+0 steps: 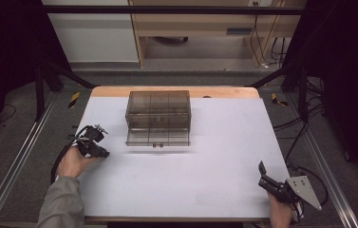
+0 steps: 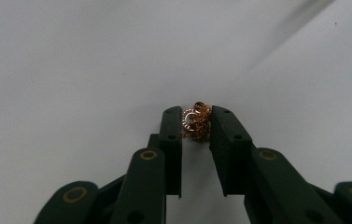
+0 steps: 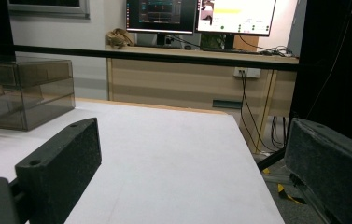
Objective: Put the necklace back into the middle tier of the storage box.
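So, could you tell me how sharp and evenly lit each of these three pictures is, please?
High view: the white table is evenly lit, the surroundings fall dark, and the smoky drawer box casts a faint shadow in front. Left gripper view: soft overall, the gold jewellery between the left gripper looks slightly blurred. Right gripper view: the near jaws are blurred, the monitors glare bright.

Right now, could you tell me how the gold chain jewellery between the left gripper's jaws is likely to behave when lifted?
The gold chain is bunched into a small clump of links, so it will probably hang limp and loosen. It looks tiny between the left gripper pads, likely very light, and loose links could slip out.
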`<state>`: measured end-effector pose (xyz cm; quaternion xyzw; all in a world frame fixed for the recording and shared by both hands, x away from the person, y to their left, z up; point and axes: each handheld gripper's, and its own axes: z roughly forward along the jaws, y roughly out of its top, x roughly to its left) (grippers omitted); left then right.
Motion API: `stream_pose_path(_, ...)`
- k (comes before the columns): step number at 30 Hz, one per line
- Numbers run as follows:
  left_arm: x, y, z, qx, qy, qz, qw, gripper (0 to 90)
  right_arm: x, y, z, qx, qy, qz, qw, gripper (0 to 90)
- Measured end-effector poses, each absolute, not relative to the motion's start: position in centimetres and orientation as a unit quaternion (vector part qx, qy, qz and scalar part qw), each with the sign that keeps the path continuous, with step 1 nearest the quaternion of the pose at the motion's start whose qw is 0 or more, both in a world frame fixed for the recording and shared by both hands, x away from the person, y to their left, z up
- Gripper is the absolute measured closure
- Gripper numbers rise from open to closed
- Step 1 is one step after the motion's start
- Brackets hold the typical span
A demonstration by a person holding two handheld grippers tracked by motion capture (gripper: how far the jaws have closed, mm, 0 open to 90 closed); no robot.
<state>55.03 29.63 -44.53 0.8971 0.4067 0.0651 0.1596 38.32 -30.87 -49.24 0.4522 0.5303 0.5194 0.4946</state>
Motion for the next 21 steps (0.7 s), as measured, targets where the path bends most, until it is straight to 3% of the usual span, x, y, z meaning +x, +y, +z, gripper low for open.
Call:
stream_pose_path(9, 54.8, 29.5, -44.4, 0.897, 0.403, 0.070, 0.166, 86.6, 38.3, -30.9, -49.2, 0.453, 0.530, 0.519, 0.494, 4.2)
stream_pose_path(21, 54.0, 30.8, -43.8, 0.879, 0.412, 0.088, 0.223, 87.6, 38.3, -30.9, -49.2, 0.452, 0.530, 0.519, 0.495, 4.2)
